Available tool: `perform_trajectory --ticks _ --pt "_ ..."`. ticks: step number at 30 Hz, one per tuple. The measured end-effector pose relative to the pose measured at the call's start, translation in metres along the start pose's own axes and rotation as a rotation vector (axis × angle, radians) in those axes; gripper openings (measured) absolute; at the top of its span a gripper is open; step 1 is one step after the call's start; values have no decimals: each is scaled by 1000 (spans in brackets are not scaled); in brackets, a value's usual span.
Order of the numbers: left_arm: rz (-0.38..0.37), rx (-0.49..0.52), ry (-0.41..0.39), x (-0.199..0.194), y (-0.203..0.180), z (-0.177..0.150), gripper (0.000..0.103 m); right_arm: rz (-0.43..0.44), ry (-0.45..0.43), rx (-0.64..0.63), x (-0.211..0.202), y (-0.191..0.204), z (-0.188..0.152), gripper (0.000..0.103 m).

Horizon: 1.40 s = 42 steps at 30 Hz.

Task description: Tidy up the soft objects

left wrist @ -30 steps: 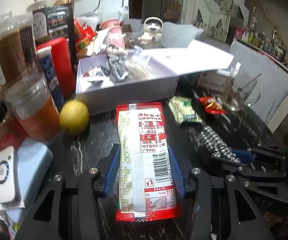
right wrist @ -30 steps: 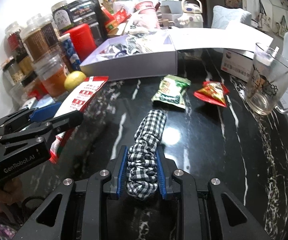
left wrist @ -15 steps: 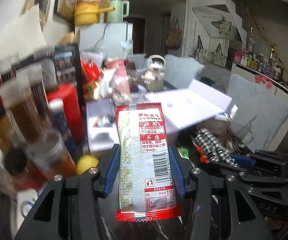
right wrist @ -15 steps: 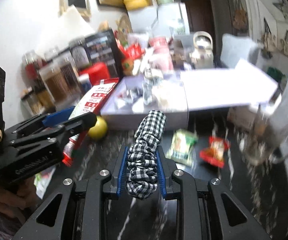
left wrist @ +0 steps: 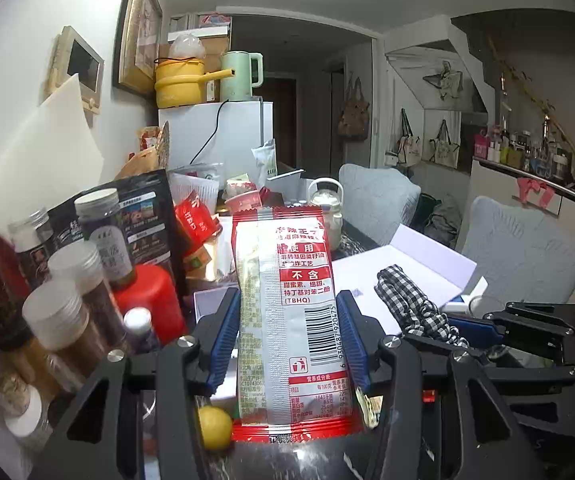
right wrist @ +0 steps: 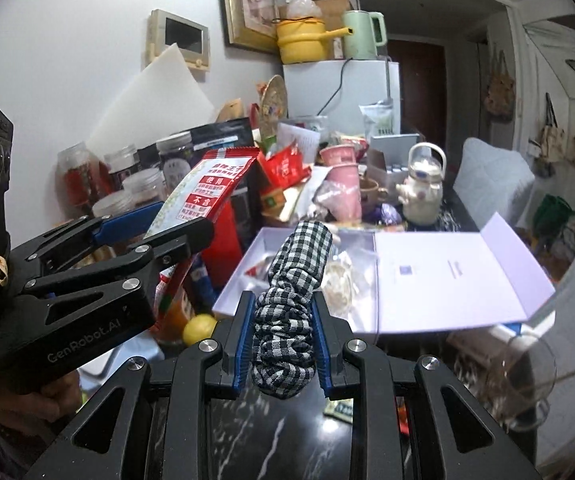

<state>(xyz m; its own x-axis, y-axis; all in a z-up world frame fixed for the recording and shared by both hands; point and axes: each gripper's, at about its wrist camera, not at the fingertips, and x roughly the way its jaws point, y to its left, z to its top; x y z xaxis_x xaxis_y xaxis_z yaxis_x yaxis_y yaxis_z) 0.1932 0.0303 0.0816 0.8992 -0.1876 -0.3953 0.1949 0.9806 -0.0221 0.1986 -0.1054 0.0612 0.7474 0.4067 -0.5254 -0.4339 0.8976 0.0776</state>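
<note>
My left gripper (left wrist: 287,312) is shut on a long red and silver snack packet (left wrist: 287,304), held up in the air with its top end toward the room. From the right wrist view the same packet (right wrist: 211,184) sticks up out of the left gripper (right wrist: 167,228) at the left. My right gripper (right wrist: 283,320) is shut on a black and white checked scrunchie (right wrist: 291,292), which also shows at the right of the left wrist view as the scrunchie (left wrist: 411,304). Ahead of and below both lies an open white box (right wrist: 247,276) holding small packets, its lid (right wrist: 447,268) folded out to the right.
Jars (left wrist: 67,312), a red container (left wrist: 147,296) and bags crowd the left of the black marble table (right wrist: 279,440). A lemon (right wrist: 199,328) lies by the box. A teapot (right wrist: 423,188), pink cups (right wrist: 343,188) and a glass mug (right wrist: 527,368) stand around it.
Both grippers rose off the table with the packet and the scrunchie still held. The views tilted up, so the box and table sank low in frame and the room behind came into sight.
</note>
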Motion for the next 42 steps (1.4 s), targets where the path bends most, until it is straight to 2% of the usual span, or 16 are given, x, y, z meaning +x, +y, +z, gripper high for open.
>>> perform_trajectory --ticks 11,24,34,42 --pt "12 -45 -20 53 21 31 48 -48 -30 -5 38 -25 39 27" --pt "100 -42 -38 119 46 59 48 -67 -54 -6 96 -62 77 27" --pt "123 -37 9 156 58 55 48 -34 -46 8 142 -71 94 27" --pt "120 -45 102 187 62 42 48 -17 11 23 179 -74 92 27"
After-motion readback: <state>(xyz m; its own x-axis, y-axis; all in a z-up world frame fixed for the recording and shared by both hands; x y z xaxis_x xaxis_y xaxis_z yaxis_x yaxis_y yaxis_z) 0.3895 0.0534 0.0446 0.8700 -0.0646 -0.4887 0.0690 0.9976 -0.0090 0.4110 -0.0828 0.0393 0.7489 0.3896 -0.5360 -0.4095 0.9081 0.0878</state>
